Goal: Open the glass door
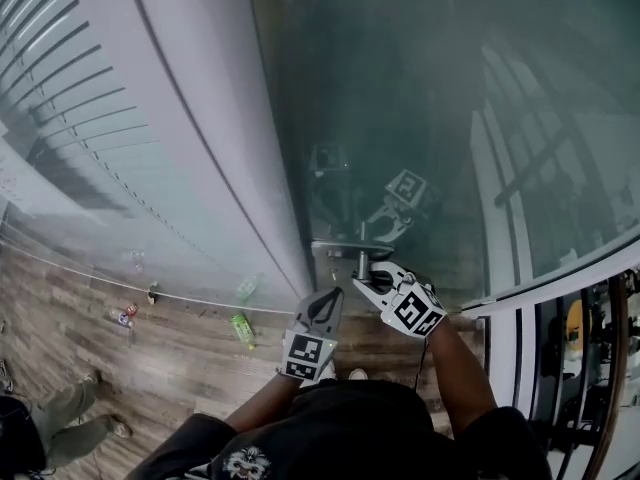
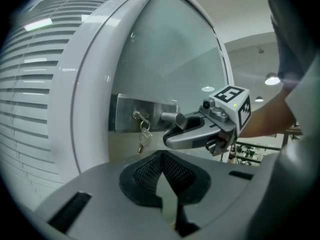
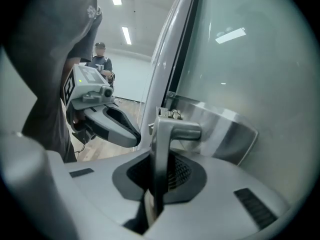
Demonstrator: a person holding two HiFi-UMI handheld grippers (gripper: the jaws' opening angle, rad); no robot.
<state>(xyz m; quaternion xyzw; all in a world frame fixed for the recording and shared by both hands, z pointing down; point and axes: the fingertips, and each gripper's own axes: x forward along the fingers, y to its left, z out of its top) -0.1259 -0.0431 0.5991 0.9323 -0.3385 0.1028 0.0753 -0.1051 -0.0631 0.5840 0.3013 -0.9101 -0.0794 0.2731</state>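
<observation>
Glass door (image 1: 400, 88) fills the upper right of the head view. Its left edge sits against a white frame (image 1: 200, 128), w/ blinds (image 1: 70, 98) further left. The lever handle (image 1: 340, 247) is on the door's left edge, just beside the frame, mounted on a steel lock plate (image 2: 150, 111).

R gripper (image 1: 367, 268) is clamped on the lever handle. In the right gripper view the lever runs straight in btwn the dark pads, both pads pressed on it, w/ the plate right behind. The marker cube is towards the person, arm reaching in from lower right.

L gripper (image 1: 324, 306) has its jaws together, nothing btwn them. It points at the door just below and left of the handle, near it but not touching handle or plate. In the left gripper view it faces the lock plate, w/ the R gripper just ahead and to the right, on the lever.

Keys (image 2: 144, 136) hang from the lock cylinder on the plate, left of the handle's stub.

Wood floor (image 1: 180, 348) is at lower left of the head view, w/ a green bottle (image 1: 242, 328) lying on it, left of the L gripper. Another person (image 3: 100, 59) stands far back in the right gripper view.
</observation>
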